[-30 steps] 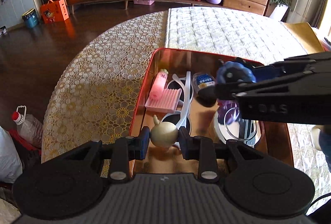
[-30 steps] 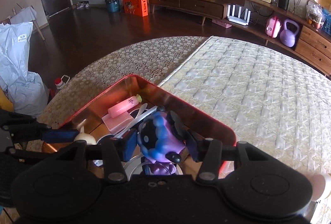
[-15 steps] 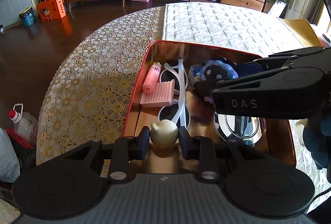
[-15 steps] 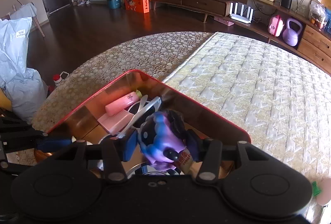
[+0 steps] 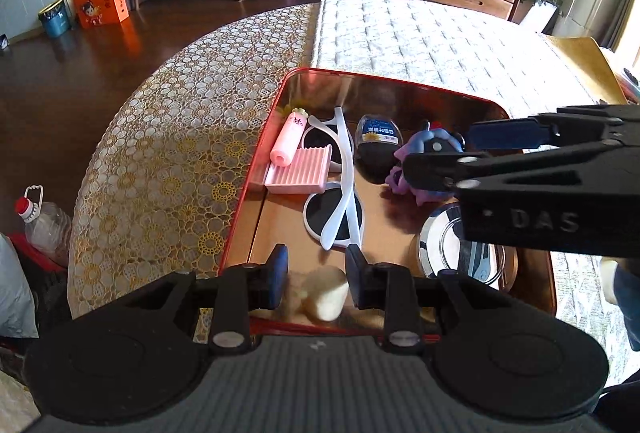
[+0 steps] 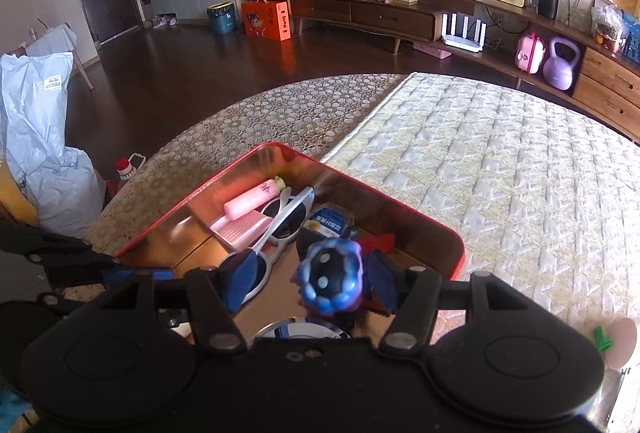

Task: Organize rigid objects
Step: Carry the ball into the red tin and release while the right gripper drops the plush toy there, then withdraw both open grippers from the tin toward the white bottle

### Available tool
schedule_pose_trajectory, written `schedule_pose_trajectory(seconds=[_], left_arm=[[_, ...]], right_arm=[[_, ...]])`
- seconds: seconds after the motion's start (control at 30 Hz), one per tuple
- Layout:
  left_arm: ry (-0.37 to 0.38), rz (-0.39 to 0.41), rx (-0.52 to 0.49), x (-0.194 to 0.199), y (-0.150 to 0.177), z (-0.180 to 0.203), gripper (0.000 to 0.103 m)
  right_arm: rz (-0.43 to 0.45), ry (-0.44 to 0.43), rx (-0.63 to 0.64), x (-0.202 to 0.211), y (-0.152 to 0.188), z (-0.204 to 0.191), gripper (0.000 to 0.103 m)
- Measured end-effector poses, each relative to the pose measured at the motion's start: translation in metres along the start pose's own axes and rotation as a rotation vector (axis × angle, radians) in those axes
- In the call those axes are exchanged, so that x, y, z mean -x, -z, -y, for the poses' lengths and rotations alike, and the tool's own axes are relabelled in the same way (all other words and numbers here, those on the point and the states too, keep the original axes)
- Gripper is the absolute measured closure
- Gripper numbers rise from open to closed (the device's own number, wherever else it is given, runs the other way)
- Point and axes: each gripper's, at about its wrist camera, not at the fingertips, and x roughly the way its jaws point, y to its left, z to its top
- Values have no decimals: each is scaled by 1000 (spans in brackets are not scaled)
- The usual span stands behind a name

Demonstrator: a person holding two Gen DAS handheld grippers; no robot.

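A red metal tray [image 5: 256, 173] [image 6: 458, 247] lies on the table and holds several items. My left gripper [image 5: 316, 275] hovers over its near end, shut on a cream garlic-shaped toy [image 5: 326, 295] that looks blurred and sits low between the pads. Over the tray's right side, my right gripper [image 6: 310, 283] [image 5: 442, 155] has its jaws opening. A blue and purple toy figure [image 6: 330, 279] [image 5: 434, 143] is between them. The left pad stands clear of the figure and the right pad is close beside it.
In the tray lie white sunglasses [image 5: 340, 193], a pink tube [image 5: 286, 141], a pink ridged piece [image 5: 298, 171], a dark blue-labelled pouch [image 5: 376, 137] and a shiny round dish [image 5: 440, 249]. A pink object [image 6: 620, 343] lies on the quilted mat [image 6: 500, 161] to the right.
The right jaws have widened and their left pad has come off the blue toy figure, which sits lower in the tray. The cream toy has slid lower between the left pads.
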Motion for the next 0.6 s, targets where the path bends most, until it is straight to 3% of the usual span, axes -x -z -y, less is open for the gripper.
schedule_pose_trajectory(seconds=[0.23, 0.37, 0.6], left_arm=[[6, 14, 5, 13, 3, 4, 72], [7, 35, 6, 22, 5, 7, 60], [11, 69, 11, 40, 8, 14, 58]], right_arm=[[37, -27, -25, 28, 7, 1, 39], [62, -32, -18, 46, 13, 1, 39], [107, -43, -32, 78, 29, 4, 36]])
